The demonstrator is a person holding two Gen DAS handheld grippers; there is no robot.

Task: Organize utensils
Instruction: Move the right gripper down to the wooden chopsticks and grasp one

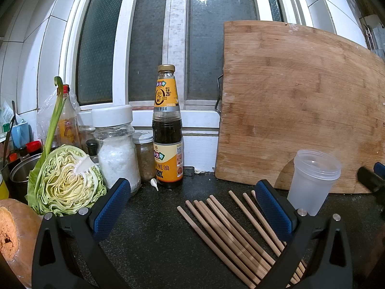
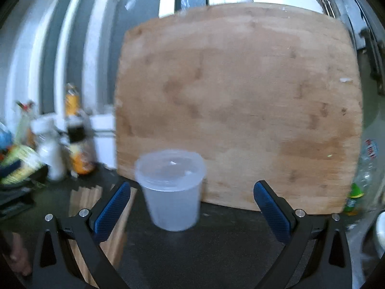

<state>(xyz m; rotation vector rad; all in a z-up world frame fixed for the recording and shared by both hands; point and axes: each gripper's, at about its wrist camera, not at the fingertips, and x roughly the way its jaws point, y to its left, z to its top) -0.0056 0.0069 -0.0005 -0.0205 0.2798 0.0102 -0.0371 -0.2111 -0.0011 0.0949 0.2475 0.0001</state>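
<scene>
While gripper gapes, chopsticks between

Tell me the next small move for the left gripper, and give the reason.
Probably lower the left gripper and shift it right, over the chopsticks. Its jaws stand wide open and empty, the chopsticks lie loose on the dark counter mostly toward the right jaw, and the empty plastic cup stands upright just beyond them. The right gripper already faces that cup, jaws open.
</scene>
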